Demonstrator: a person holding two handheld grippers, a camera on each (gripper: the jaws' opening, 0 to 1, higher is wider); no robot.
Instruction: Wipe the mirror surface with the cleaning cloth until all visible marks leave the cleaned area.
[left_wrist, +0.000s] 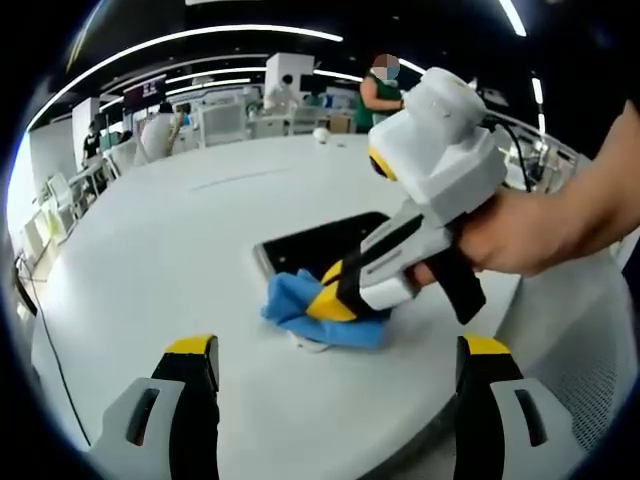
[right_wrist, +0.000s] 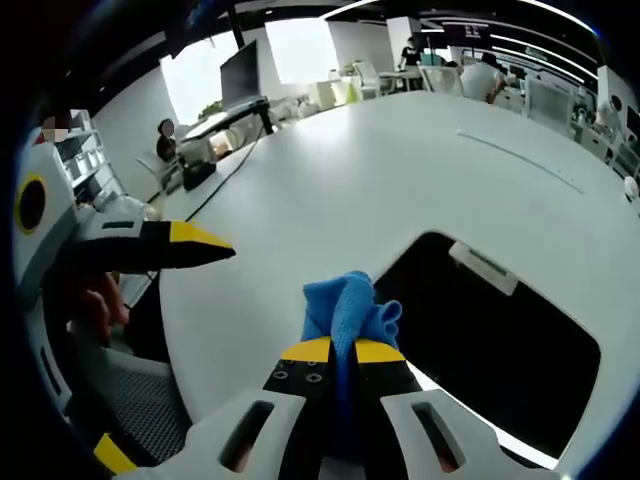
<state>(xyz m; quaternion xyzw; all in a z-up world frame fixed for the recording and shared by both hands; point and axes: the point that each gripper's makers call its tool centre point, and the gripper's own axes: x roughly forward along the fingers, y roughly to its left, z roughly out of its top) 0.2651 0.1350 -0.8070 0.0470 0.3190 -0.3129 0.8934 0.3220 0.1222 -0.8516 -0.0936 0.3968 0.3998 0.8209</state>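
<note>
A dark rectangular mirror (left_wrist: 325, 243) lies flat on the white table (left_wrist: 180, 250). My right gripper (left_wrist: 330, 293), held by a hand, is shut on a blue cleaning cloth (left_wrist: 300, 303) at the mirror's near corner. In the right gripper view the cloth (right_wrist: 348, 305) bunches up between the yellow-tipped jaws of the right gripper (right_wrist: 343, 351), just off the mirror (right_wrist: 490, 335). My left gripper (left_wrist: 338, 358) hangs open over the table's near edge, nothing between its fingers. It also appears as the left gripper (right_wrist: 185, 243) at the left of the right gripper view.
The round white table's near rim (left_wrist: 420, 440) curves under the left gripper. Desks, chairs and people (left_wrist: 380, 90) stand in the far office. A cable (left_wrist: 45, 350) runs down beside the table's left side.
</note>
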